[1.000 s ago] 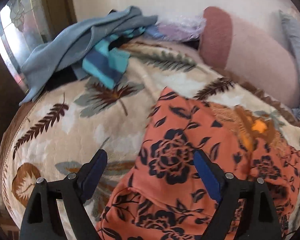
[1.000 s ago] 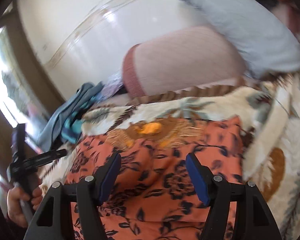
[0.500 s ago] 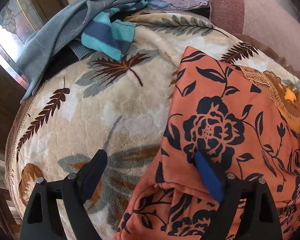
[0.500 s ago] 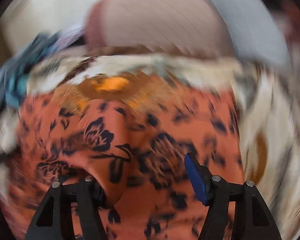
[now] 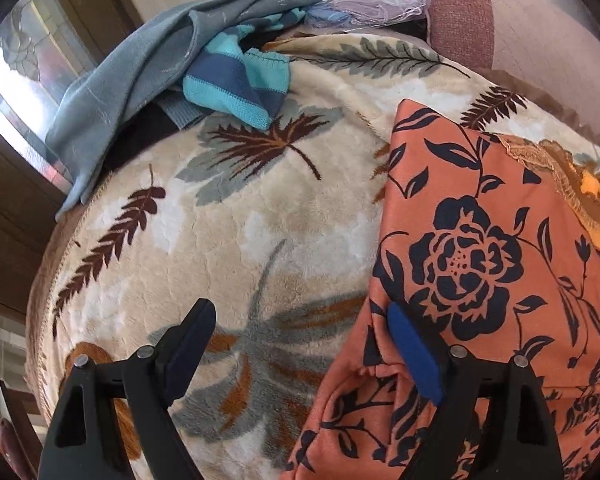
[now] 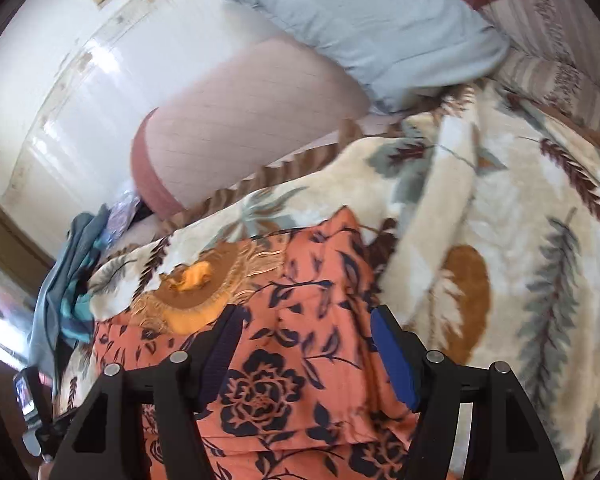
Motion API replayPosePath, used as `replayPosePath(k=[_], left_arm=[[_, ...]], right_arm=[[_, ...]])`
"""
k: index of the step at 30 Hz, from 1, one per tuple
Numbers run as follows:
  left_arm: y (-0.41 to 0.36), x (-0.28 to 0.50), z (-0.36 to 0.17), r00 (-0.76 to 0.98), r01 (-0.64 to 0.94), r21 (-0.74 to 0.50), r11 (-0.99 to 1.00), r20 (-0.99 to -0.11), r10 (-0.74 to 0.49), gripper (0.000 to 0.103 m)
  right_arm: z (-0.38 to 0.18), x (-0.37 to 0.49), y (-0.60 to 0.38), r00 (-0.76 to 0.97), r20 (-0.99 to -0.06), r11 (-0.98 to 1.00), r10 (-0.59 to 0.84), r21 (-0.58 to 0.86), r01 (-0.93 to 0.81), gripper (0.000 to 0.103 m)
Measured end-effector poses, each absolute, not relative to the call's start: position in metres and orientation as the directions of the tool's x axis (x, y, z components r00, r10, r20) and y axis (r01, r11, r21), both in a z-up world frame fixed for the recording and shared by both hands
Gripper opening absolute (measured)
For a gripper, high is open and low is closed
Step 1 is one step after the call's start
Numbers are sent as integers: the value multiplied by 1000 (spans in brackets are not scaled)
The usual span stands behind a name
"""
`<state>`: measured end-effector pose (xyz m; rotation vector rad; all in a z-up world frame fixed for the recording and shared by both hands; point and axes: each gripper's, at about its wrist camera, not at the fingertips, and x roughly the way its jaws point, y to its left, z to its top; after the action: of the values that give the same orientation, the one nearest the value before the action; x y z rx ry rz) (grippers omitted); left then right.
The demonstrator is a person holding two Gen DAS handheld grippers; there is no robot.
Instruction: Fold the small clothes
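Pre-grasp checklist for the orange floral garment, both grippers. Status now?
1. Orange floral garment lies on the leaf-print blanket: ok.
2. Left gripper jaws closing, no pad pressing cloth yet; garment's edge sits by the right-hand pad only: not ok for a pinch.
3. Right gripper open above the garment, nothing pinched: ok to descend.
4. Garment flat: not ok, a fold bunches near its close edge.
5. Pile of blue clothes is apart from the garment: ok.
6. Whether the garment's layers will separate when lifted: cannot tell.

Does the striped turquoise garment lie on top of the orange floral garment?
No, the striped turquoise garment lies apart from the orange floral garment.
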<state>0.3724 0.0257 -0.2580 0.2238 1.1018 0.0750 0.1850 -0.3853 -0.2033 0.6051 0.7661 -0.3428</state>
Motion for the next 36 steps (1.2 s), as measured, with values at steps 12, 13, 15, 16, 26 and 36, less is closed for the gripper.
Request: replayPosePath(k=[12,13,15,16,26,36], left_arm=[[4,361,-213,552,104,58,993,-834,-10,76],[-6,360,-216,546,131,63,989,-837,-19,76],[-29,356,-230,530,201,112,973,-848,-12,76],[-42,354,-240,519,237,170,957,-855,23,76],[-50,349,-243,508,300,273,914,-857,89,78],[-90,349,-266,488,346,263,900,-871,67,93]], right_arm=[[-236,233,-319,584,-804,909,114,322,266,55],[-233,233,-312,601,-789,917,127,325,233,55],[-233,239,-290,603,-785,942,144,295,159,55],[-237,241,-279,587,-798,957,138,261,130,55],[-235,238,-302,546,-827,957,132,250,148,55],[-263,260,-353,520,-848,911,99,288,296,53]])
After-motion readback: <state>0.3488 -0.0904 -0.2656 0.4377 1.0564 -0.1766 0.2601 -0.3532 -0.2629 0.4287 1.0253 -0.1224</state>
